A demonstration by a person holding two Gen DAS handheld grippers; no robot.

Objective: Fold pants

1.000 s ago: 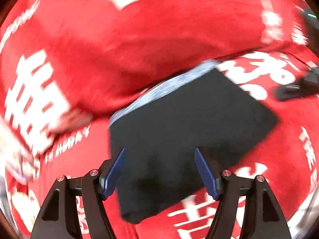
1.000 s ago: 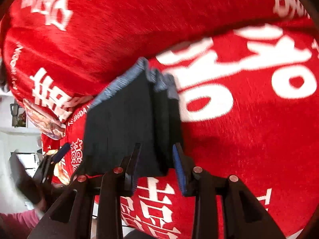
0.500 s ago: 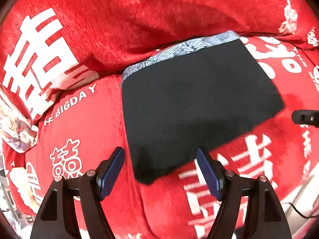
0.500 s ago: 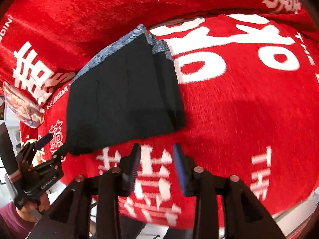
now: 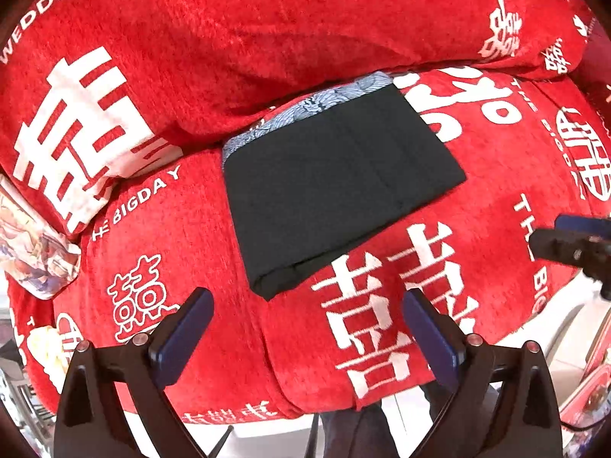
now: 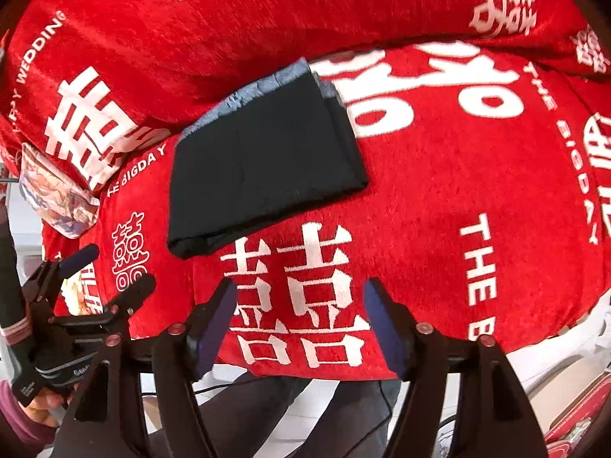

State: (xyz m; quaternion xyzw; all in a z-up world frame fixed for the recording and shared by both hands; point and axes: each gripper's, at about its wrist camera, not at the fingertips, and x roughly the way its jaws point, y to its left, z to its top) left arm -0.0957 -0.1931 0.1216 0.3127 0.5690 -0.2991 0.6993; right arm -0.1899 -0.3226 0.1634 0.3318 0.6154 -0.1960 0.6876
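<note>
1. Both tools have pulled back from the pants point(image 5: 336, 187) since a second ago; then the cloth lay between the fingers, now it lies free, far of them.
2. I see the left tool point(image 5: 305, 328) with jaws opening wide and nothing between them, only the red blanket point(image 5: 214, 236) below.
3. My right tool point(image 6: 299, 324) is also opening and holds nothing.
4. Folded into a dark rectangle, the pants rest on the blanket, with the patterned waistband point(image 5: 305, 110) at the far edge.
5. Their long axis runs from near left to far right. I judge the left tool nearer; the fold looks finished.
</note>
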